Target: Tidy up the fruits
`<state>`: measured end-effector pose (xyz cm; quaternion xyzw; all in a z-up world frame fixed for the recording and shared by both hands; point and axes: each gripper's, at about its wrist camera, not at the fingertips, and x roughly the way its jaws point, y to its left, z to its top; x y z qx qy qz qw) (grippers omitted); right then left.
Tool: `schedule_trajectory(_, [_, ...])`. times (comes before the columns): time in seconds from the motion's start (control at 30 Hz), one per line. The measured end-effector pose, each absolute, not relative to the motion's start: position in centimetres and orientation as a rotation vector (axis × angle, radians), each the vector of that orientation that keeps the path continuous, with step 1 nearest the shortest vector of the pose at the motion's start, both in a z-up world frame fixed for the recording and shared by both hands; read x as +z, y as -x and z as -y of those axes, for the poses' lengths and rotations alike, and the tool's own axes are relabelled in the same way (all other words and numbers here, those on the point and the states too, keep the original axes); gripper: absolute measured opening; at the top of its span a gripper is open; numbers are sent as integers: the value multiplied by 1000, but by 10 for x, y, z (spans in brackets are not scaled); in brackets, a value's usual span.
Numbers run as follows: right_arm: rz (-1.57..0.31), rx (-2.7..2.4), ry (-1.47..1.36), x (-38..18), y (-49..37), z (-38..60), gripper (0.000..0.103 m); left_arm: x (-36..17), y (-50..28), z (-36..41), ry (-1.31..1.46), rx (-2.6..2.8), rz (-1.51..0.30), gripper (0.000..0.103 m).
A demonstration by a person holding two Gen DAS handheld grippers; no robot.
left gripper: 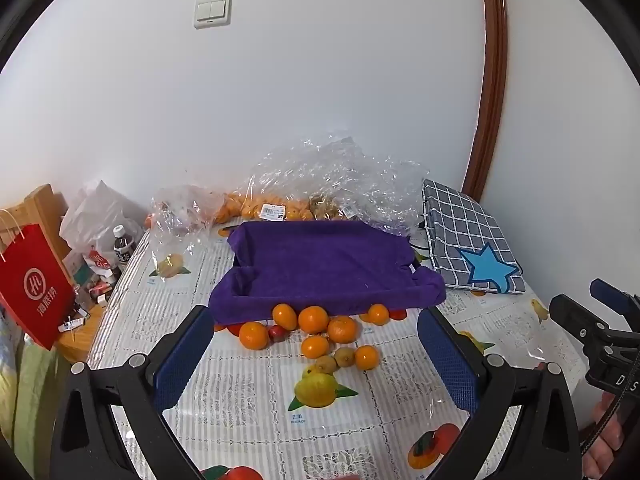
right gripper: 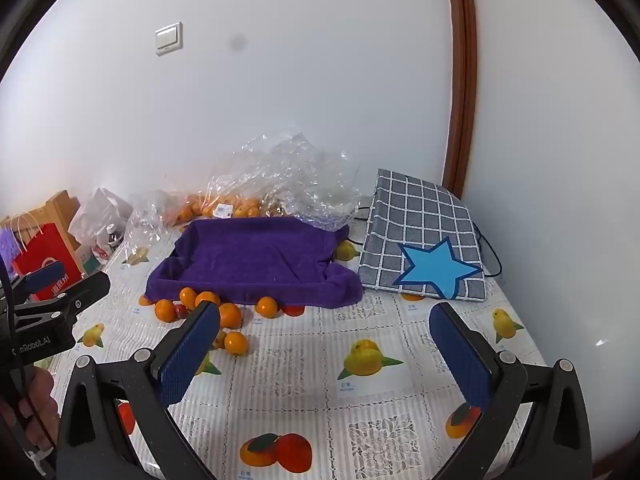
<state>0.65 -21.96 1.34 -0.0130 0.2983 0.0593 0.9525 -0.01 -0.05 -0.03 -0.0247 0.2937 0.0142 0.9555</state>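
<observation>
Inspector: Both your tongs point down at a slant over the bench. Left tongs stand wide apart, empty; right tongs likewise.

Operator: And the fruit?

Inspector: The oranges lie loose against the near edge of the purple cloth tray, ahead of your left tongs and apart from them. Two brown kiwis sit nearest you. From the right tongs, the cluster is ahead by the left finger.
</observation>
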Motion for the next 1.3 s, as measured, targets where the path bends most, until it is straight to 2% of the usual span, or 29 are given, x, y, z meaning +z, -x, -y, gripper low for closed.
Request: schedule_trajectory(1.3, [-592, 142, 48, 16, -1, 214, 103, 0, 4, -6, 85, 25, -582, 102])
